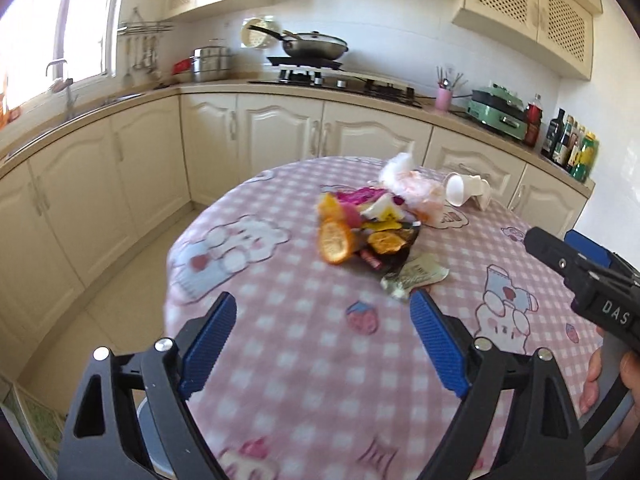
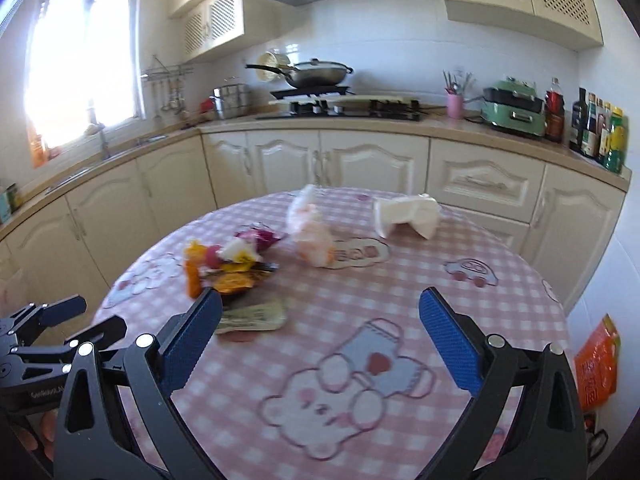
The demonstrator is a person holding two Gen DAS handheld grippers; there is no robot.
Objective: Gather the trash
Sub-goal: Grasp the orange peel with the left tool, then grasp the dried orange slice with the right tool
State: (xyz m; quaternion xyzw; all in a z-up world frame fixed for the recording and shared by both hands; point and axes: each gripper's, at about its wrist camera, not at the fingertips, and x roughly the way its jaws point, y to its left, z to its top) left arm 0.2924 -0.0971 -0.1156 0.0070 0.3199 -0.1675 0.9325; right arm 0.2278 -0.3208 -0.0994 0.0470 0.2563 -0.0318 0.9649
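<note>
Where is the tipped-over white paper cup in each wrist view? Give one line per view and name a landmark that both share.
Left wrist view: the white paper cup lies on its side at the table's far right edge, right of the crumpled tissue.
Right wrist view: the cup lies at upper centre-right, near the table's far edge.
Shared landmark: the pink utensil holder on the counter behind.

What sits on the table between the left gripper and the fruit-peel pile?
In the left wrist view, only bare checked tablecloth lies between the open left gripper and the peel pile; a crumpled wrapper lies at the pile's near edge.
</note>
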